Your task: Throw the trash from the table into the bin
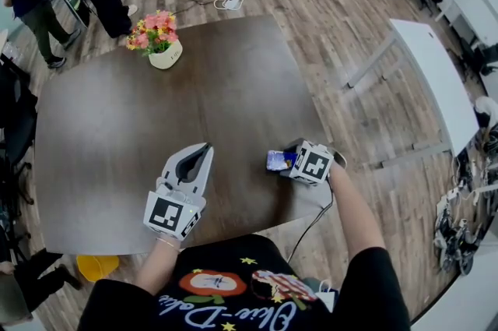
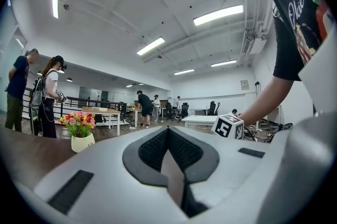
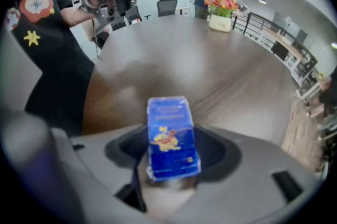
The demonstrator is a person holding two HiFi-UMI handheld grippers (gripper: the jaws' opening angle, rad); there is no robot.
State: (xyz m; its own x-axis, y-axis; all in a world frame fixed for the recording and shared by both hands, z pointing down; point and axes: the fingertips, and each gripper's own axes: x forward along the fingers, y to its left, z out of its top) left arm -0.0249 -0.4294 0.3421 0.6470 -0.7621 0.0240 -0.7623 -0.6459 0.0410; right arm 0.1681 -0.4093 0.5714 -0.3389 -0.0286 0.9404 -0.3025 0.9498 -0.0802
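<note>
A small blue carton (image 1: pixel 278 160) with a yellow picture sits between the jaws of my right gripper (image 1: pixel 286 160), just above the dark brown table (image 1: pixel 117 135) near its front right edge. In the right gripper view the carton (image 3: pixel 171 144) stands upright with the right gripper (image 3: pixel 171 130) shut on its sides, pointing steeply down. My left gripper (image 1: pixel 207 147) hovers over the table's front middle, pointing level and away from me. Its jaws are closed tip to tip with nothing in them, as the left gripper view (image 2: pixel 168 131) shows.
A white pot of pink and yellow flowers (image 1: pixel 159 41) stands at the table's far side. A yellow container (image 1: pixel 97 267) rests on the floor under the front left edge. People stand at the back left (image 1: pixel 31 2). A white table (image 1: pixel 436 72) is to the right.
</note>
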